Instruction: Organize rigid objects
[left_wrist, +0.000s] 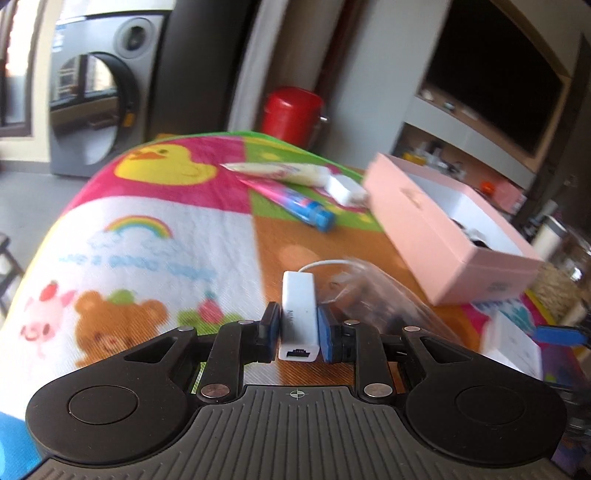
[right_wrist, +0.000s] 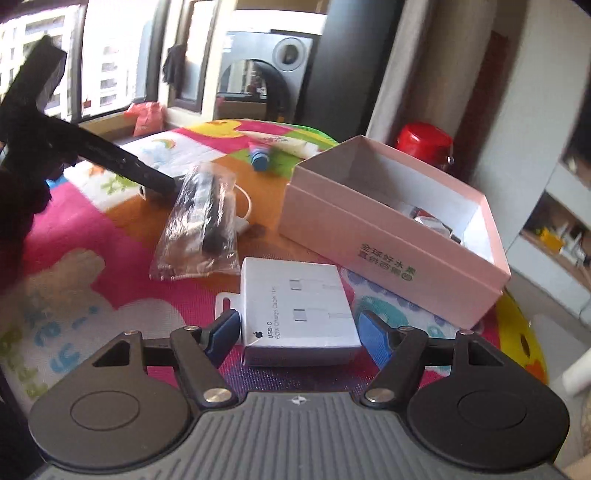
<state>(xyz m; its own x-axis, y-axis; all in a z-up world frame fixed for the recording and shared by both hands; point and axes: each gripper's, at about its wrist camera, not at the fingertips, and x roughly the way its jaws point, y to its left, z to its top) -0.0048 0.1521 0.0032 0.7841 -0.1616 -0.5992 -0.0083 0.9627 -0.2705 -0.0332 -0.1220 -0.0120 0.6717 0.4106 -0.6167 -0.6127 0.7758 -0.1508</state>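
grippers over a cartoon-print mat, small electronics being sorted toward a pink box

left gripper (left_wrist: 297, 325) clamps a white ethernet adapter (left_wrist: 298, 314) by its flat sides, cable trailing; it looks light, stiff and slick, so a mid-body hold suits. right gripper (right_wrist: 293, 334) stands wide, astride a usb-c cable box (right_wrist: 295, 306), pads not touching; light cardboard, best pinched across its long edges. beyond lie a clear plastic bag (right_wrist: 201, 225) and the pink box (right_wrist: 391, 236).

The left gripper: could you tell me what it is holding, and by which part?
The left gripper holds the white adapter, jaws pressing its two long sides near the port end.
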